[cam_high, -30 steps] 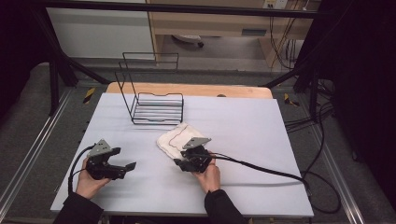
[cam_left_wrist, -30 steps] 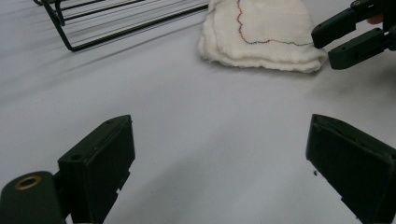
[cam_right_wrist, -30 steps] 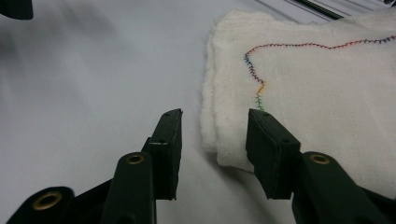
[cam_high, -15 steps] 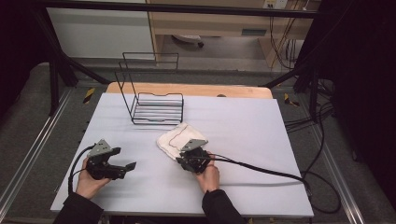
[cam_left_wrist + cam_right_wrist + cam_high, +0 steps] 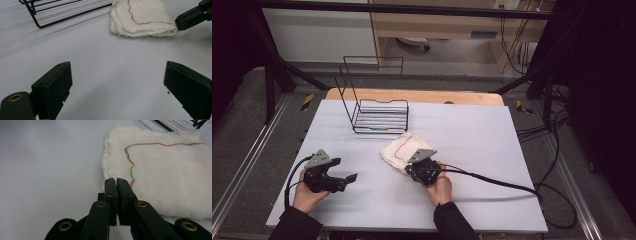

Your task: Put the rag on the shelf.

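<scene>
Two grippers over a pale table (image 5: 492, 150). High view: folded cloth (image 5: 401, 149) near a wire rack (image 5: 379, 116). Right gripper (image 5: 115, 180) view: jaws have just been closing, now pressed together at the cloth's near corner; cloth between them cannot be told. Left gripper (image 5: 117, 82) view: jaws wide apart, holding nothing.

Your left hand (image 5: 307, 195) grips left gripper (image 5: 347, 175) low over table, pointing toward table's right side; jaws stand wide apart, nothing between them. Your right hand (image 5: 441, 186) holds right gripper (image 5: 116, 180) pointing away from you, slightly left; jaws have just been closing, now pressed together, tips at cloth's near edge. Dark sleeves at both forearms, entering from bottom edge.
</scene>
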Demonstrator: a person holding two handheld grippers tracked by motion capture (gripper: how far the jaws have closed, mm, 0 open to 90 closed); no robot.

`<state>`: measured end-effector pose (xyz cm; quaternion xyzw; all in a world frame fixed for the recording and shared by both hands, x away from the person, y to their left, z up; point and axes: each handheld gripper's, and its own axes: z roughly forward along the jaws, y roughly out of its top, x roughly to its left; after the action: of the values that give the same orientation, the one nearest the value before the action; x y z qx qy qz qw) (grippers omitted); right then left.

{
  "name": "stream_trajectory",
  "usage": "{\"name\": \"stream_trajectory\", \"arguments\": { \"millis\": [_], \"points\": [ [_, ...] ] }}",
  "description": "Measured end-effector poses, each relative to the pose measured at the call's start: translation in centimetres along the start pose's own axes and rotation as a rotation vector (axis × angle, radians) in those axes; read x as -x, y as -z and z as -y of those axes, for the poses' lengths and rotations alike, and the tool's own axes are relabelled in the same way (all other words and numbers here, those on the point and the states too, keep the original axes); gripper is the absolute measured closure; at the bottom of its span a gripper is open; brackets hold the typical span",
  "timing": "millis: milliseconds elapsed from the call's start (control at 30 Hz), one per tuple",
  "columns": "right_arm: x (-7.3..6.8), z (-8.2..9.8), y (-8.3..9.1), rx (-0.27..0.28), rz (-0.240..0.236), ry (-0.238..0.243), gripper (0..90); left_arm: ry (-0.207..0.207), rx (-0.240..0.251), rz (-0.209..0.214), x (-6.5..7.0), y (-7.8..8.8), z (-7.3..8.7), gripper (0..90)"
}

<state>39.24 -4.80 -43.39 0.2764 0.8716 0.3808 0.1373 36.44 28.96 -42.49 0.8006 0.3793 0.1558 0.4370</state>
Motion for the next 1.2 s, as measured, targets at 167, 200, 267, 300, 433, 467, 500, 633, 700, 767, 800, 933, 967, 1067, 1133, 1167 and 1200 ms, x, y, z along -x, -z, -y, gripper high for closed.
{"name": "stream_trajectory", "arguments": {
  "millis": [167,200,267,300,433,467,500,633,700,767,800,933,967,1067,1133,1167,1200],
  "points": [
    [0.3,0.2,1.0,-0.023,-0.020,-0.007,88.7,0.004,0.002,0.003,0.1,0.0,0.0,8.0],
    [0.4,0.3,1.1,-0.024,-0.025,-0.012,88.7,0.002,0.001,0.004,0.1,0.0,0.0,8.0],
    [0.6,0.6,1.5,-0.031,-0.035,-0.026,88.8,0.001,0.002,0.005,0.1,0.0,-0.1,8.0],
    [0.6,0.8,1.7,-0.031,-0.037,-0.028,88.8,0.001,0.003,0.006,0.2,0.0,-0.1,8.0],
    [0.9,1.5,2.5,-0.039,-0.047,-0.035,88.8,0.011,0.002,0.009,0.3,-0.1,-0.1,8.0],
    [1.0,1.7,2.8,-0.042,-0.051,-0.039,88.7,0.010,0.004,0.012,0.4,-0.1,-0.2,8.0],
    [1.1,1.9,3.0,-0.044,-0.051,-0.037,88.7,0.010,0.008,0.014,0.5,-0.1,-0.3,8.0],
    [1.4,2.8,3.6,-0.047,-0.052,-0.058,88.0,0.023,0.021,0.029,1.2,-0.3,-0.8,8.1],
    [1.6,3.2,3.7,-0.041,-0.059,-0.069,85.6,0.036,0.019,0.027,1.5,-0.6,-1.1,8.4],
    [1.7,3.3,3.7,-0.015,-0.067,-0.080,73.7,0.052,0.010,0.019,1.8,-1.0,-1.5,9.9],
    [1.8,3.3,3.9,-0.004,-0.076,-0.091,73.0,0.069,0.003,0.014,2.0,-1.3,-1.8,11.0],
    [2.0,3.4,4.7,0.029,-0.058,-0.126,58.8,0.097,-0.024,0.000,2.9,-3.1,-3.0,17.0],
    [2.0,3.5,4.7,0.026,-0.047,-0.146,54.1,0.082,-0.038,-0.001,3.2,-3.8,-3.3,17.7],
    [2.2,4.0,4.6,0.045,-0.017,-0.168,45.3,0.046,-0.089,-0.006,4.2,-6.0,-4.0,19.1],
    [2.3,4.2,4.5,0.048,-0.015,-0.202,44.2,0.057,-0.109,0.014,4.6,-7.5,-4.4,22.7],
    [2.4,4.3,4.5,0.042,-0.006,-0.212,43.8,0.064,-0.117,0.023,4.7,-8.1,-4.6,24.6],
    [2.4,4.4,4.5,0.041,0.003,-0.222,43.2,0.071,-0.121,0.026,4.8,-8.7,-4.7,26.7]
  ]
}}
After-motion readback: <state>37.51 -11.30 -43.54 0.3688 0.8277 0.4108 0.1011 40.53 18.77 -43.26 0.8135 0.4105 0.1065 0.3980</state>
